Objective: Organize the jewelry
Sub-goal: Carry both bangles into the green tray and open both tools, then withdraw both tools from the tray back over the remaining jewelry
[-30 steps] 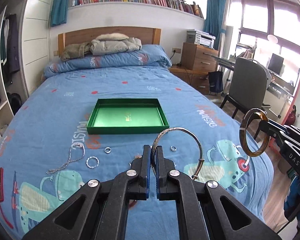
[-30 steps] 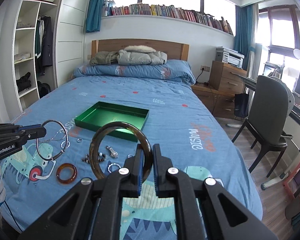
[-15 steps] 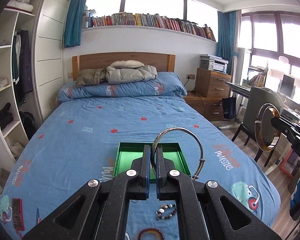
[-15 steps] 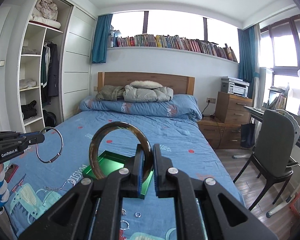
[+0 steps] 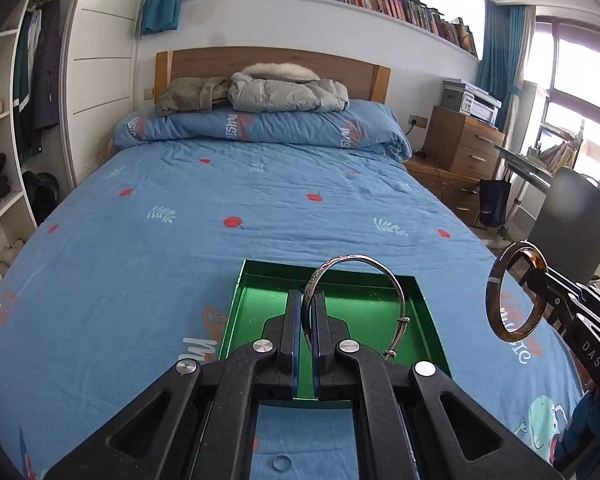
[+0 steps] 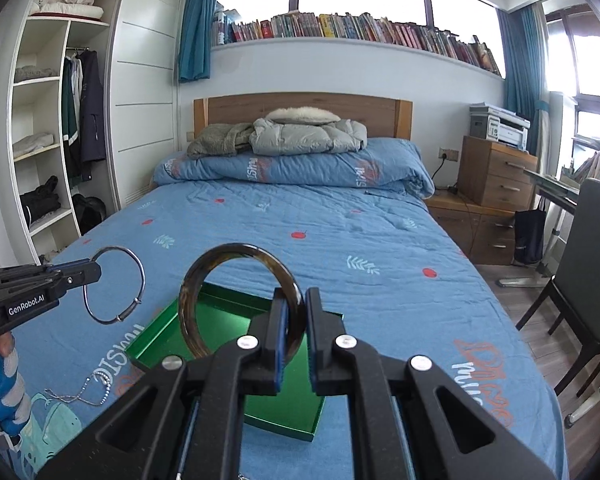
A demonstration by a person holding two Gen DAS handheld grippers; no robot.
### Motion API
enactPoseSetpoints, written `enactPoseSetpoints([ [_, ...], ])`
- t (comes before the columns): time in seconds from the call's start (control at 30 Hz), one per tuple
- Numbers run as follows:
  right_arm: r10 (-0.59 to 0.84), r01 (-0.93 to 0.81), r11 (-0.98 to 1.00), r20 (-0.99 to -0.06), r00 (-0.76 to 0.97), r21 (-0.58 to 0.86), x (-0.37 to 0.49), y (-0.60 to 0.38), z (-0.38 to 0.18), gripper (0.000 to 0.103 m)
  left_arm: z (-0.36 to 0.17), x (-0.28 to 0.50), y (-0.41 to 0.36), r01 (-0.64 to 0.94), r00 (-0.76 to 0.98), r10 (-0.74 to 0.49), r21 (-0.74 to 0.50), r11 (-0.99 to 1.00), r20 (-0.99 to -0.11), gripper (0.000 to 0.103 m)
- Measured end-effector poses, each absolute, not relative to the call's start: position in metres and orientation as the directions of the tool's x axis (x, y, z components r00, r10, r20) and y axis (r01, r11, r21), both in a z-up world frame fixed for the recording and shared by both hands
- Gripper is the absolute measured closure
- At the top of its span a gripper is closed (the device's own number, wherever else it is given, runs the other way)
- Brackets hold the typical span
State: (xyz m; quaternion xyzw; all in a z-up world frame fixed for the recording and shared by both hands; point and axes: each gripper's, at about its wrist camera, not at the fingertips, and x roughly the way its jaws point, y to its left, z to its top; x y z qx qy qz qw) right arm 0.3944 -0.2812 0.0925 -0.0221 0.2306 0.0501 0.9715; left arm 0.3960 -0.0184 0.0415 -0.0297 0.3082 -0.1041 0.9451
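Both grippers hang over the near end of the bed (image 5: 260,208), each with a bangle nipped between its tips. The left gripper (image 5: 308,320) is pinching a thin silver bangle (image 5: 364,258), which stands upright on edge, its loop arching off toward two o'clock from the tips. The right gripper (image 6: 294,320) is clamped on a thick dark brown bangle (image 6: 228,249), also upright, its loop reaching toward ten o'clock.

Below them an open green tray (image 5: 256,304) lies flat on the blue bedspread. Seen from the left gripper, the silver bangle sits above the tray's middle, and the brown bangle (image 5: 494,300) hangs at three o'clock, beyond the tray's right rim. A small ring (image 5: 281,462) lies on the cover at six o'clock, on the near side of the tray. From the right gripper's view, a thin chain (image 6: 88,390) lies on the cover at eight o'clock, left of the tray.
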Motion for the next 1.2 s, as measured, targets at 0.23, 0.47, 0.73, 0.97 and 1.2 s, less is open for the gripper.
enactPoseSetpoints([
  [0.23,0.068,-0.087,0.996,-0.574,0.816,-0.006,0.457,-0.271,0.009,0.095,-0.028,0.444,-0.021,0.164,0.726,-0.193,-0.106,0.981,-0.660,0.099],
  [0.47,0.058,-0.084,0.996,-0.688,0.723,-0.005,0.490,-0.262,-0.050,0.095,-0.077,0.470,-0.023,0.157,0.655,-0.185,-0.108,0.982,-0.733,0.099],
  [0.73,0.032,-0.099,0.994,-0.774,0.632,-0.040,0.507,-0.259,-0.085,0.095,-0.103,0.481,-0.023,0.153,0.593,-0.173,-0.102,0.983,-0.786,0.099],
  [0.97,0.022,-0.100,0.994,-0.805,0.593,-0.046,0.511,-0.262,-0.097,0.094,-0.110,0.480,-0.027,0.152,0.585,-0.160,-0.086,0.985,-0.795,0.099],
  [1.2,0.017,-0.100,0.994,-0.817,0.577,-0.049,0.515,-0.261,-0.095,0.089,-0.105,0.481,-0.024,0.166,0.591,-0.182,-0.103,0.981,-0.786,0.072],
])
